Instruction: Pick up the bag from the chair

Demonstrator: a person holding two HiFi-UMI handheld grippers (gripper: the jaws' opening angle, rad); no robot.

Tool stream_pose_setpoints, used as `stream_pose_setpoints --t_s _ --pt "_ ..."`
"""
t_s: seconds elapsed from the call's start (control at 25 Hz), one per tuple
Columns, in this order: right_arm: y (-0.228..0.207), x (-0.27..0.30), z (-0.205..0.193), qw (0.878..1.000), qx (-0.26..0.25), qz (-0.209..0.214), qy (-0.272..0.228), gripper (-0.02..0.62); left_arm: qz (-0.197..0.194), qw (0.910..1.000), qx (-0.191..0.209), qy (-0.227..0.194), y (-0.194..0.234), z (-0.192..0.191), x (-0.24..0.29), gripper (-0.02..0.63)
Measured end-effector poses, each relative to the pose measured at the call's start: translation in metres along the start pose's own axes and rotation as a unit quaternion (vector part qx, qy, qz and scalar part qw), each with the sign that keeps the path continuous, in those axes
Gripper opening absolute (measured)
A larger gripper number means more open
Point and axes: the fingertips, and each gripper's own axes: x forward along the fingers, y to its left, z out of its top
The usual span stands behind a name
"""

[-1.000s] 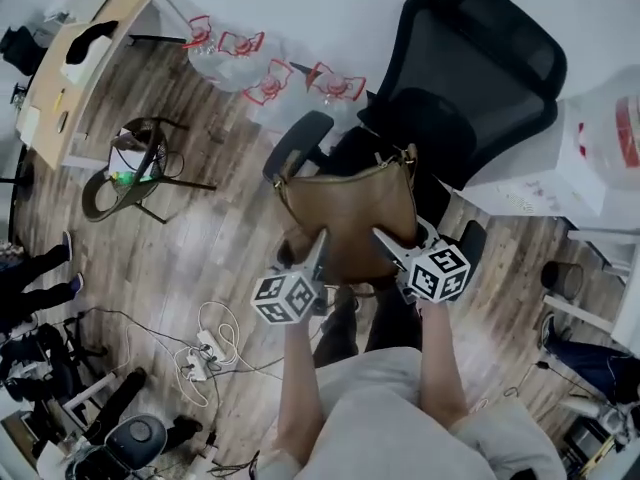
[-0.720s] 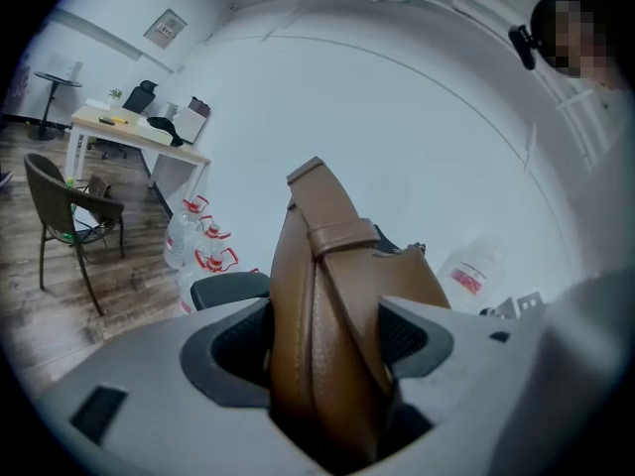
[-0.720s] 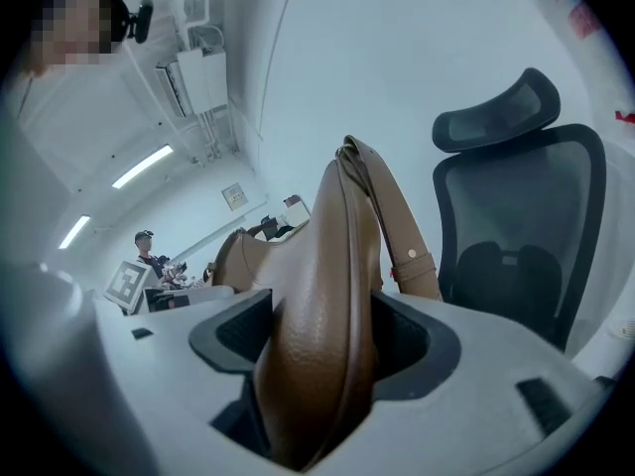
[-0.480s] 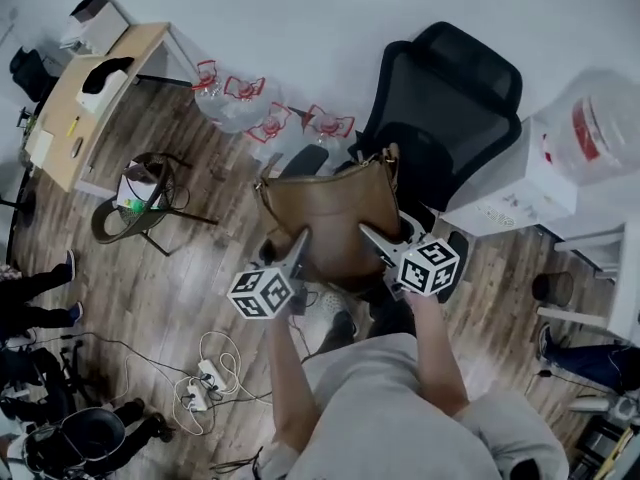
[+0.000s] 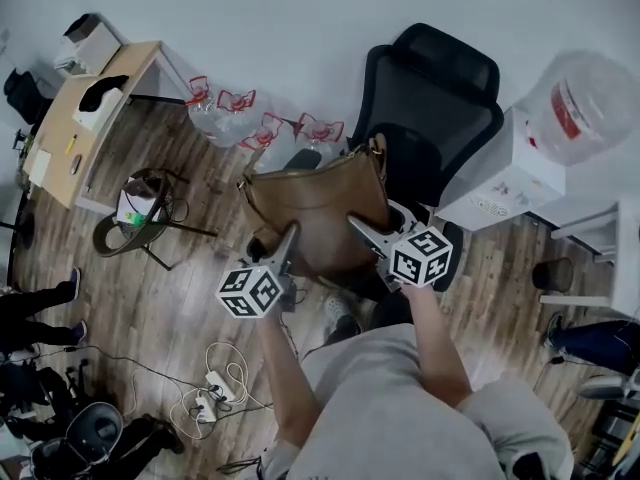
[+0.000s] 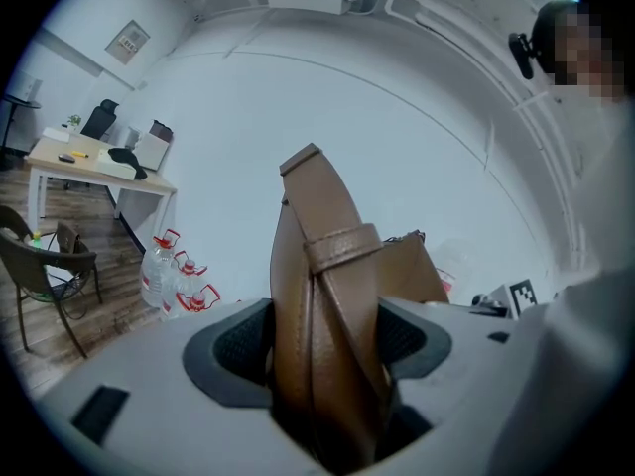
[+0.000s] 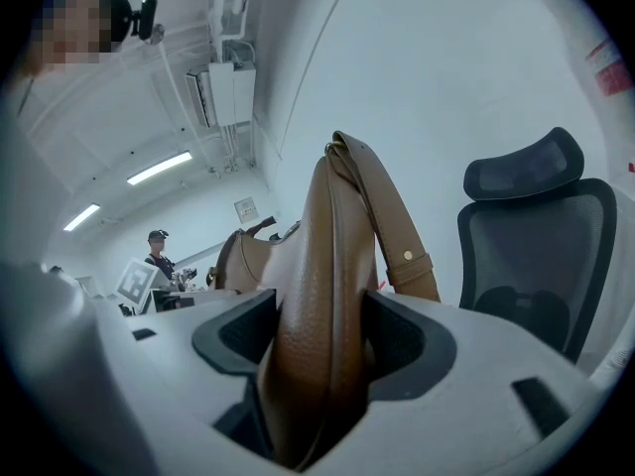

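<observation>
Your left gripper (image 5: 288,240) and right gripper (image 5: 360,228) each clamp their fingers on one end of the bag (image 5: 318,208). Its long axis spans frame centre, with the chair (image 5: 440,108) just beyond, upper right.

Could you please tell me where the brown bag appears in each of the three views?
Head view: bag at centre, in front of the chair.
Left gripper view: bag at centre, between the jaws.
Right gripper view: bag at centre, between the jaws; chair at right.
Landmark: chair, absent from left gripper view.

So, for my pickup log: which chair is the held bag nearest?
The black mesh office chair, directly behind the brown bag. The low brown chair stands well apart to the left, near the desk.
</observation>
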Motion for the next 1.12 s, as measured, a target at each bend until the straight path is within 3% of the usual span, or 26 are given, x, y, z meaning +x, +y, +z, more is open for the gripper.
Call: stream_pose_setpoints --t_s 0.48,0.64,1.12 --pt "-0.005 -0.017 0.006 1.0 0.0 -0.021 -0.005 0.285 -0.015 0.9999 0.002 0.003 -0.017 0.0 0.006 0.293" --pt "-0.016 -0.011 0.015 1.0 -0.008 -0.008 -0.008 0.284 -0.008 0.9999 0.012 -0.005 -0.02 0.007 0.015 0.29" --pt "0.016 0.04 0.115 0.993 -0.064 0.078 -0.063 0.284 0.048 0.9913 0.062 -0.106 -0.021 0.115 0.001 0.279"
